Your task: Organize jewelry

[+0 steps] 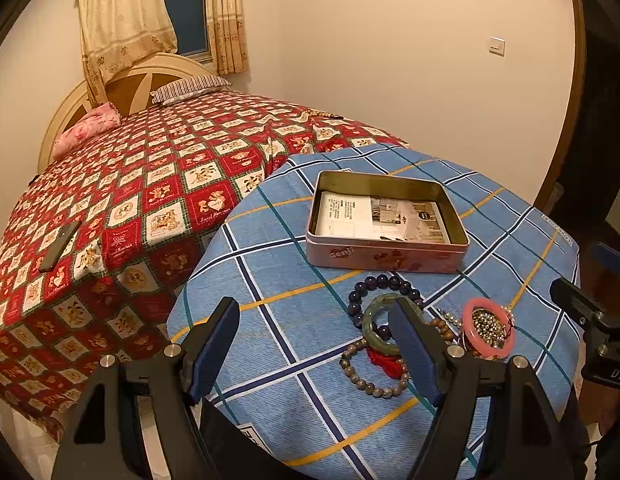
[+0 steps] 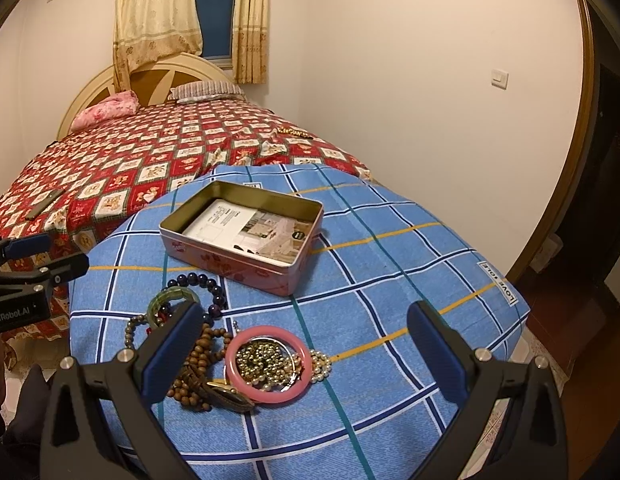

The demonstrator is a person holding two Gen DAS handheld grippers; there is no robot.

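Both tools spread wide, empty: left gripper point(image 1: 318, 320), right gripper point(image 2: 310, 320). Jewelry pile point(image 2: 214, 344) just ahead between them; open tin point(image 1: 386, 224) beyond. Blue checked cloth point(image 2: 390, 280) bare right of pile, edge near

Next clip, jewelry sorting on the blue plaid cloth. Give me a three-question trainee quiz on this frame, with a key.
1. True or false: the pink tin already holds a bracelet.
2. What lies inside the ring of the pink bangle?
A. a heap of small metallic beads
B. a red tassel
C. nothing
3. Fill in: both the left gripper and the right gripper have their fingers ____.

Key:
1. False; only a printed card lies in it.
2. A
3. Open, holding nothing.
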